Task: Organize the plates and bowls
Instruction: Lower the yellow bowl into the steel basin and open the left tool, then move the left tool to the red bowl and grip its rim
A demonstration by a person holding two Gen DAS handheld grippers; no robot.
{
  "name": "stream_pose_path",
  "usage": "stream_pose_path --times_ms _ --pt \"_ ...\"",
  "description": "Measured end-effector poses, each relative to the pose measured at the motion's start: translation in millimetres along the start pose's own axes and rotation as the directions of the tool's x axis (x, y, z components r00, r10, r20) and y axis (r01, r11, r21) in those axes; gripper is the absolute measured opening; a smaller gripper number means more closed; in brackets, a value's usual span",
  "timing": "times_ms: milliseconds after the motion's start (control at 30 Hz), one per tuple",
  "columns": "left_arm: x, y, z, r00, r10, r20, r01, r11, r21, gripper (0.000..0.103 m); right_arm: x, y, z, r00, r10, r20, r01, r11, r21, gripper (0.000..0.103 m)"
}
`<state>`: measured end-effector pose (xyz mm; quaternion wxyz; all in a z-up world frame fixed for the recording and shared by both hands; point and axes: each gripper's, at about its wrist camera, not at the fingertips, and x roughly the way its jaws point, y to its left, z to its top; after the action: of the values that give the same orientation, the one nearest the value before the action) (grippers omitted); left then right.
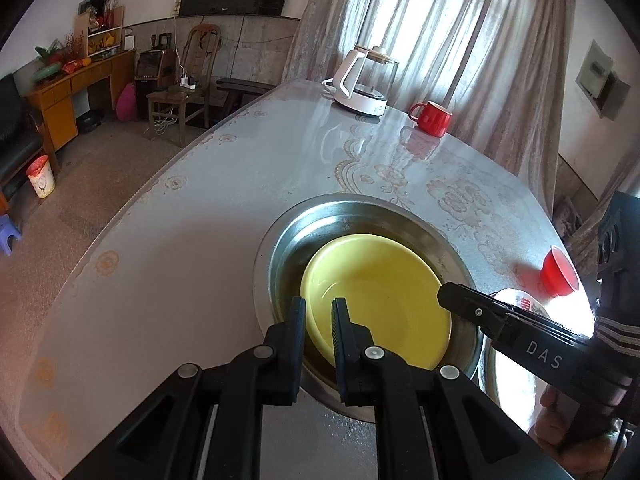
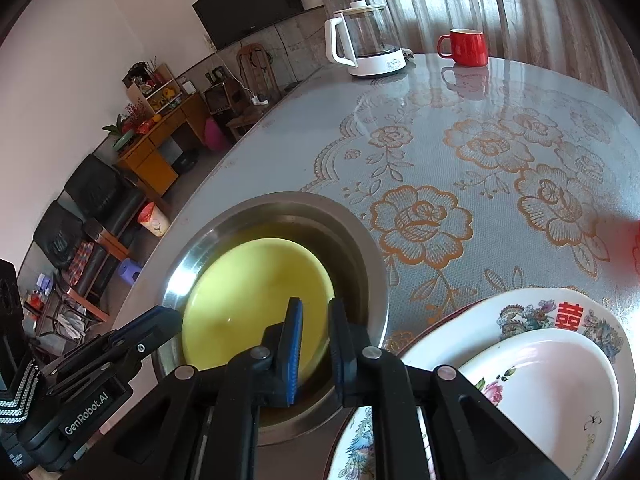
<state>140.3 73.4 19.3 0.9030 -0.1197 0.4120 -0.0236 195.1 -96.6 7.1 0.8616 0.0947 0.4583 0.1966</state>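
Both tools, left point(image 1: 319, 312) and right point(image 2: 315, 312), pinch the yellow plate point(image 1: 380, 296)

Glossy yellow plate point(image 1: 380, 300), brushed-metal basin point(image 1: 304, 236)

My table point(image 2: 500, 160) wore a glossy grey cloth printed with orange flowers, and the steel basin point(image 2: 360, 240) rested on it near my edge. Just right of the basin lay a stack of patterned plates point(image 2: 560, 312). Far beyond it stood a white kettle point(image 2: 372, 40), a red mug point(image 2: 466, 48) to its right.
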Motion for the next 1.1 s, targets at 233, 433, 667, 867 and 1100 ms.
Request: stream_pose_path --times_ms 233,433,667,867,1100 --pt "-4 -5 -4 1.0 -0.011 0.001 0.011 1.0 0.014 0.012 -9 2 -3 1.0 0.02 0.021 -0.02 1.0 0.009 0.014" --pt "-6 -9 -6 1.0 -0.02 -0.002 0.02 1.0 0.018 0.012 -14 0 -6 0.999 0.027 0.03 -0.027 0.999 0.022 0.015" --pt "-8 -13 -6 1.0 -0.024 0.003 0.024 0.999 0.032 0.012 -20 -3 -9 0.998 0.027 0.052 -0.028 0.999 0.033 0.019" --pt "-11 -20 -8 0.999 -0.035 0.009 0.034 0.998 0.052 0.012 -31 -13 -10 0.996 0.031 0.078 -0.036 0.997 0.062 0.019" --pt "-10 -34 -8 0.999 -0.047 0.003 0.047 0.995 0.086 0.012 -46 -30 -13 0.994 0.02 0.111 -0.032 0.994 0.107 0.02"
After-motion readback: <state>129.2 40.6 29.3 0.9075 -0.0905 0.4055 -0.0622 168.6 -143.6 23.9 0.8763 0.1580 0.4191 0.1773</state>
